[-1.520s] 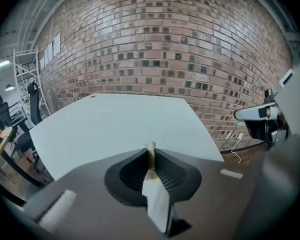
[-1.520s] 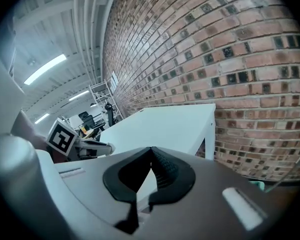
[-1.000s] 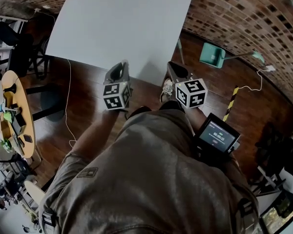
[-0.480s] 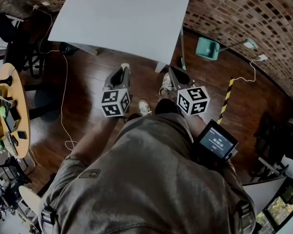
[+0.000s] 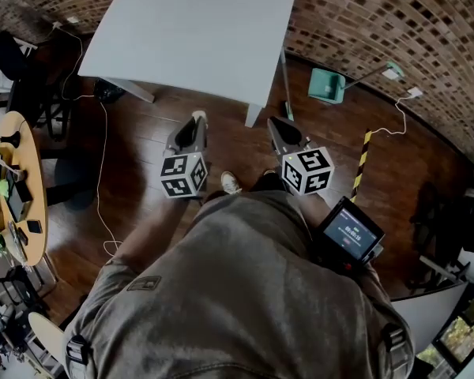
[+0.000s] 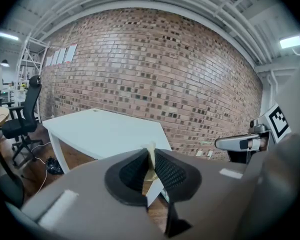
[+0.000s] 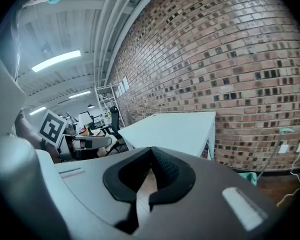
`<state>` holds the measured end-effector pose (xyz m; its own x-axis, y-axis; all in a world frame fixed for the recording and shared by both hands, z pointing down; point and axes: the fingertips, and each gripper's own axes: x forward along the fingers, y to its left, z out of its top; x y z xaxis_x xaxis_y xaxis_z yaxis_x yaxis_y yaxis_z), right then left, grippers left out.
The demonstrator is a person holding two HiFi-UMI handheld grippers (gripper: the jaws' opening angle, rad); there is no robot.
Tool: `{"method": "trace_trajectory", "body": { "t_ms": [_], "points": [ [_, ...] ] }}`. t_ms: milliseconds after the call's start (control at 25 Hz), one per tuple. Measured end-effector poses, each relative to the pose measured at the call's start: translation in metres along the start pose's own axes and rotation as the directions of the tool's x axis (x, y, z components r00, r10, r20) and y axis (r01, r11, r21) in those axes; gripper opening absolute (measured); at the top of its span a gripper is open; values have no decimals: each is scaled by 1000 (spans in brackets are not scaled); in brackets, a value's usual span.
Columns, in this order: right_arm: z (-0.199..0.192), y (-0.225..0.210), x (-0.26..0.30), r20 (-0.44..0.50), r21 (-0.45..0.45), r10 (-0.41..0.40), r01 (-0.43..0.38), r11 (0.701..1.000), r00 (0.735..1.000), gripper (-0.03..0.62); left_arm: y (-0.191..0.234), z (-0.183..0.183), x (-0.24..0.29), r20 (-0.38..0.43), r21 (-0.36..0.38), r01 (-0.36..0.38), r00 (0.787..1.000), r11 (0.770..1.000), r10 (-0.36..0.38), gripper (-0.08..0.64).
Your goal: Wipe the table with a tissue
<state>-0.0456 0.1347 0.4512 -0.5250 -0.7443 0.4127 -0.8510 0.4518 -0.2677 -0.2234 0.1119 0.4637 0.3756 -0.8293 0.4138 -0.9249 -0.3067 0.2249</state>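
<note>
Jaws of left gripper (image 6: 151,155) seen clenched on thin pale strip (image 6: 150,168), judged to be tissue. Right gripper (image 7: 151,156) jaws pressed together, nothing held. Both grippers held over wood floor (image 5: 142,144), at near side of white table (image 5: 197,30), apart from it. Table top seen bare; no wiping under way. Whether wipe is done or pending cannot be told.

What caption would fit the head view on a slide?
Person stands back from a white table, a tool in each hand: left tool pinching a pale scrap, right tool empty.
</note>
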Motion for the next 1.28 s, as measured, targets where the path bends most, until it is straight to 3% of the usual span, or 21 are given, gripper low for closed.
{"method": "trace_trajectory", "body": {
  "t_ms": [280,520,1280],
  "points": [
    [26,-19,-17,40,-23,25,-24,999,999,12,-31,15,7,17,-7,8,1000,1000,-8,38],
    [27,-30,-32,66,-5,17,-17,1000,998,12,-49,18,6,29,7,19,999,1000,-19,38],
    [34,-16,-37,89,-38,89,-86,996,992,11,-59,25,-12,59,12,-12,998,1000,11,38]
  ]
}}
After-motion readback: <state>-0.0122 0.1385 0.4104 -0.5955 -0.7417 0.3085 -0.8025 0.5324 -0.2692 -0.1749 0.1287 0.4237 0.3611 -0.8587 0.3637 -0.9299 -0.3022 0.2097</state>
